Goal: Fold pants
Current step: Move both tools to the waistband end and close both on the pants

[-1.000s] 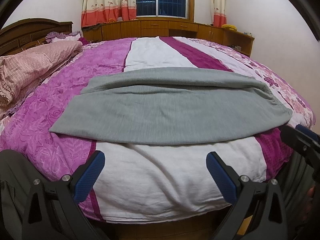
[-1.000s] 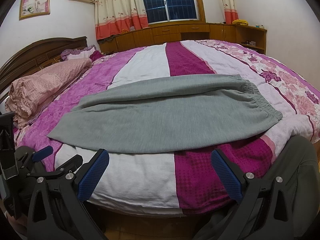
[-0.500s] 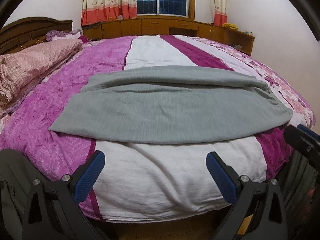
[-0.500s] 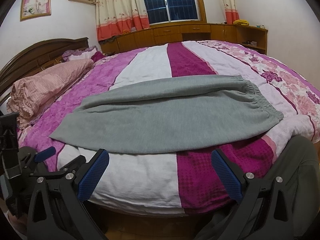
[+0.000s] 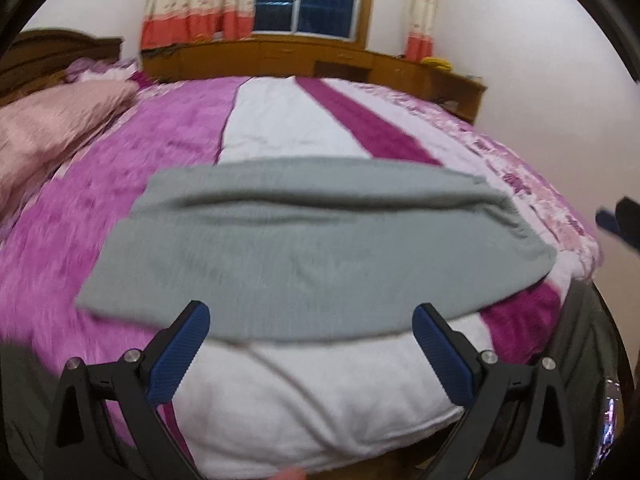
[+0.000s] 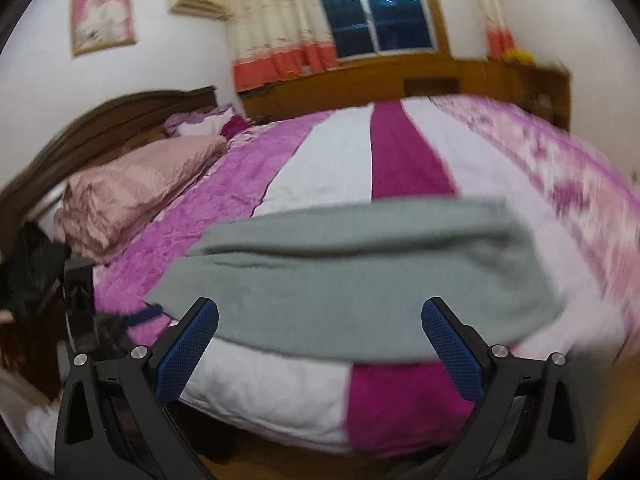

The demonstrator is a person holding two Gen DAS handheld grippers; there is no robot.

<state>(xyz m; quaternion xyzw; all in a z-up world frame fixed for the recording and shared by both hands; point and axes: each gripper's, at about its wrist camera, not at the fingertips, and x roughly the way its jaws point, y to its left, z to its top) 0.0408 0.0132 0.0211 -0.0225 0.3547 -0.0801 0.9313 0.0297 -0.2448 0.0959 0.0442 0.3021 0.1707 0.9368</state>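
Grey pants (image 5: 312,248) lie folded lengthwise across the near part of the bed, waistband to the right, leg ends to the left; they also show in the right wrist view (image 6: 360,276). My left gripper (image 5: 310,344) is open and empty, just above the pants' near hem toward their left half. My right gripper (image 6: 320,336) is open and empty, over the near hem toward the right half. Both views are motion-blurred.
The bed has a pink, white and magenta striped cover (image 5: 320,392). A pink pillow (image 6: 136,192) and dark headboard (image 6: 120,116) are on the left. Wooden cabinets (image 5: 320,56) run under the window. The other gripper (image 5: 620,220) shows at the right edge.
Both grippers have moved forward and up over the bed edge, closer to the pants' near hem. The pants have not moved. Jaws stay open.
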